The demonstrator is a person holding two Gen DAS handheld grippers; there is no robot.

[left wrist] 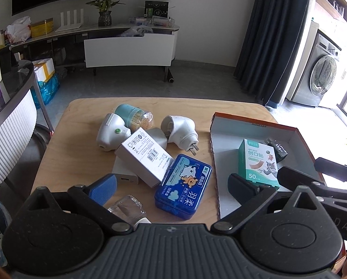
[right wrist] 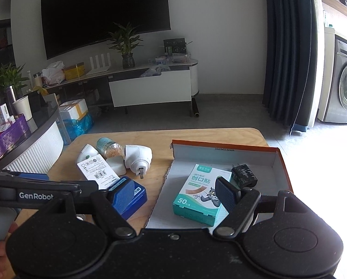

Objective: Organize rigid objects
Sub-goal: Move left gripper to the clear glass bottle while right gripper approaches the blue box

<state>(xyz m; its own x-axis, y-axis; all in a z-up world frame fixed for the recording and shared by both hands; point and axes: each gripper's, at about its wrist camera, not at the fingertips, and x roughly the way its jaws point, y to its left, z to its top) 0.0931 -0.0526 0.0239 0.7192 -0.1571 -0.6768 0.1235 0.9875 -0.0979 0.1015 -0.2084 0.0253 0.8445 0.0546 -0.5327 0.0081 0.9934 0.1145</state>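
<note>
The wooden worktop (left wrist: 57, 139) carries an orange-rimmed box lid (left wrist: 299, 132) at three o'clock. Towards nine o'clock lie two white plug-in units (left wrist: 110, 132) (left wrist: 180, 130), a toothpick jar (left wrist: 136, 116), a white carton (left wrist: 143, 155), a blue case (left wrist: 185, 186) and a glass bottle (left wrist: 127, 209).

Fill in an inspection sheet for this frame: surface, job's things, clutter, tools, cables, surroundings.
Surface: wooden table, bare at its far edge.
Job's things: bandage box and black adapter lie in the orange-rimmed box lid; blue case, white carton, two white plug-in devices, toothpick jar and glass jar lie outside it.
Clutter: nothing seen.
Tools: left tool open, empty; right tool open, empty.
Cables: nothing seen.
Surroundings: TV, washing machine, curtain.
</note>
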